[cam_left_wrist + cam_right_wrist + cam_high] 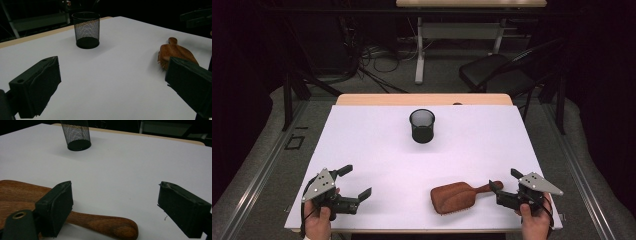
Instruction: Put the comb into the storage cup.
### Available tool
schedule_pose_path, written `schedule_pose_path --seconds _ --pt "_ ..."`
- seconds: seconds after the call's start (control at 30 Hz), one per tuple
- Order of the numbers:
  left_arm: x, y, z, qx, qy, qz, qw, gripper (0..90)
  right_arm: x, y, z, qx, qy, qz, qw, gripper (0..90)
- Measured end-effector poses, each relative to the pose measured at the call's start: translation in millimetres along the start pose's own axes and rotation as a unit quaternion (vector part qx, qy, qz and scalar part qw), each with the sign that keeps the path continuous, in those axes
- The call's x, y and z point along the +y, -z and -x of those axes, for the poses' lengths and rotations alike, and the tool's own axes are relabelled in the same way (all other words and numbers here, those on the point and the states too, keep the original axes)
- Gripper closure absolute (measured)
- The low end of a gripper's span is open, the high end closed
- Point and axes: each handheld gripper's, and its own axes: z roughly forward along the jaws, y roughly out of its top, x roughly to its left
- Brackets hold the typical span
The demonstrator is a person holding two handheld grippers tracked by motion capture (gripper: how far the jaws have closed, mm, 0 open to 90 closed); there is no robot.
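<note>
A wooden hairbrush (456, 196) lies bristles down near the table's front edge, with its handle pointing right. My right gripper (506, 180) is at the handle's end, open. In the right gripper view the handle (105, 223) runs out from under the left jaw and ends in the gap between the jaws of that gripper (115, 188), with no pad pressing on it. My left gripper (354, 181) is at the front left, wide open with nothing between its fingers. The left gripper view has the same gripper (113, 67) facing the brush (176, 51) and a black mesh cup (86, 30).
The black mesh cup (422, 125) stands upright at the middle of the table's far half, also seen in the right gripper view (76, 135). A white sheet (377, 150) covers the tabletop. Beyond the table are a black chair (497, 72) and another desk's legs.
</note>
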Motion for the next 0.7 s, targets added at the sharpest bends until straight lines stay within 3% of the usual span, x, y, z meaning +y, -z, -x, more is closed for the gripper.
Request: schedule_pose_path --seconds 0.27,0.43,0.7 --pt "-0.5 1.1 -0.1 0.003 0.003 0.002 1.0 0.3 5.7 -13.0 8.5 0.0 -0.028 -0.023 0.9994 7.4" --pt "-1.0 1.3 0.0 0.001 0.0 0.001 1.0 0.3 9.4 -19.3 9.1 0.007 -0.02 -0.045 0.9988 0.0" --pt "-1.0 0.7 1.4 0.002 -0.003 -0.004 1.0 0.3 16.7 -24.7 10.7 -0.003 -0.018 -0.062 0.9979 3.8"
